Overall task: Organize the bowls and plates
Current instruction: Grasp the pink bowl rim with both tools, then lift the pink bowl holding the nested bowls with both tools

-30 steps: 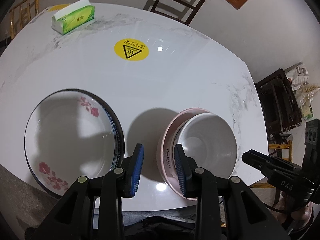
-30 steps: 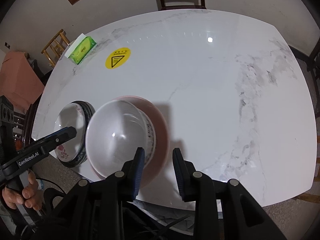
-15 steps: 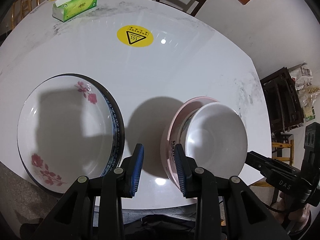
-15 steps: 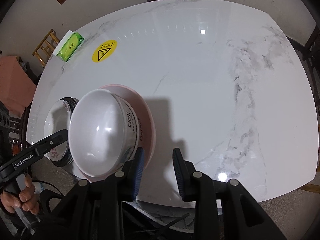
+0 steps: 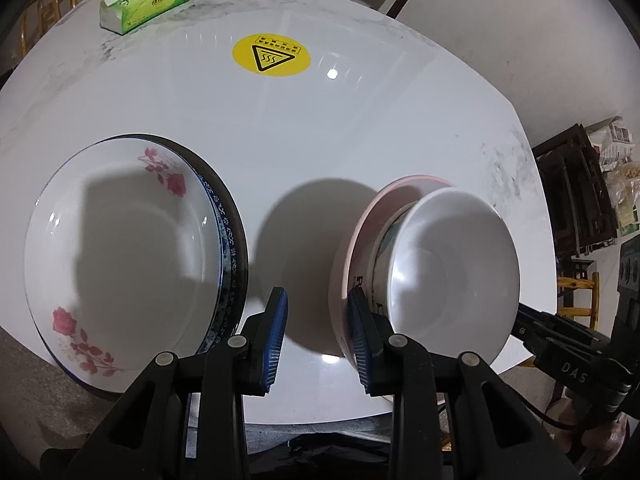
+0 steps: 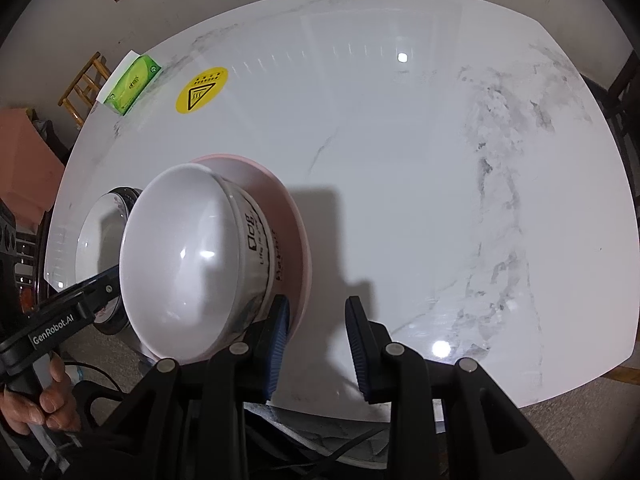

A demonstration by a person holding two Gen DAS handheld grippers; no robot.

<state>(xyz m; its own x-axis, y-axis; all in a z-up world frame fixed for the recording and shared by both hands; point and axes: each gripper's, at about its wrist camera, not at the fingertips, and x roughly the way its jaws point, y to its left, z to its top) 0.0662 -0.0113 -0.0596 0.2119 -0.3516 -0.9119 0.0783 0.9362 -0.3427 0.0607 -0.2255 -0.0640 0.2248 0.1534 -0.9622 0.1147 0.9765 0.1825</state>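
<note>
A white bowl point(image 5: 452, 276) with black lettering on its outer wall sits upright inside a pale pink bowl point(image 5: 360, 240) near the table's near edge, the pink rim showing around it (a further bowl may be nested between them, but that cannot be told). Well to its left lies a shallow white plate point(image 5: 120, 248) painted with pink roses, stacked on a blue-patterned plate point(image 5: 227, 248) whose rim shows along its right side, over a dark rim beneath.
</note>
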